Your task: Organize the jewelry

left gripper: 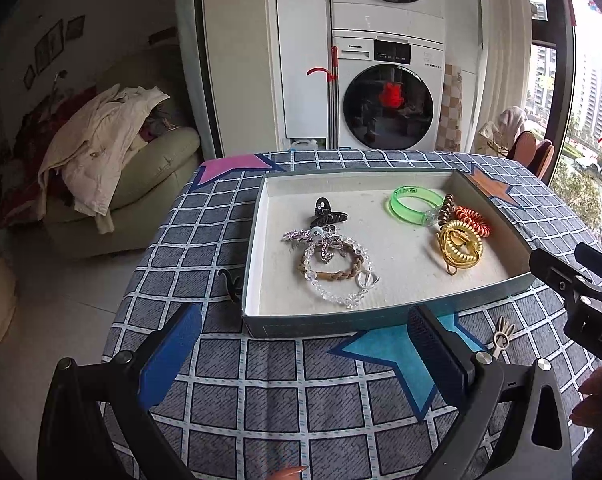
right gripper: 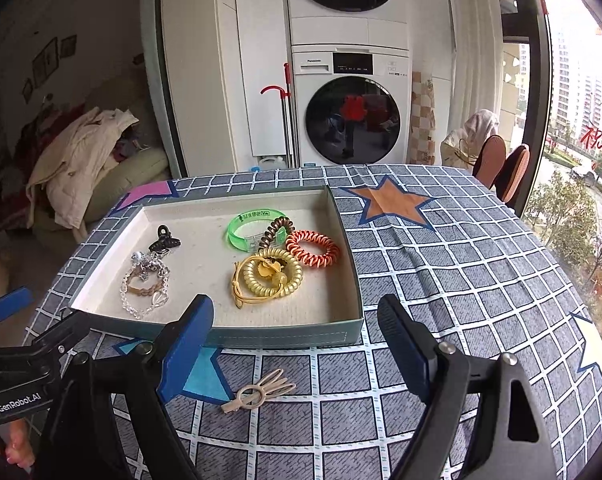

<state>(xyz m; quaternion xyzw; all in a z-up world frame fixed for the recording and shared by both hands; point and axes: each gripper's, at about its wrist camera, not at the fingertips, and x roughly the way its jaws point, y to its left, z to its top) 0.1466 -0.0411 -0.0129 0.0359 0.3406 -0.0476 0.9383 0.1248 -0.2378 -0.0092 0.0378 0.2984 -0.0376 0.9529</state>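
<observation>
Sorting's nearly done, I'd judge: box [right gripper: 221, 336] on the desk [right gripper: 461, 264] already holds bracelets & coil hair ties, w/ two pieces left outside. Left to right: black clip [left gripper: 230, 285] lies just beside the box's left wall; left gripper [left gripper: 301, 354] wide open, empty. Beige hairpin [right gripper: 257, 395] lies on the cloth between the right gripper's [right gripper: 297, 346] fingers [right gripper: 187, 350], untouched, jaws spread wide, nothing held. Next move prob. calls for lowering onto that pin, pinching it, lifting into the box.
</observation>
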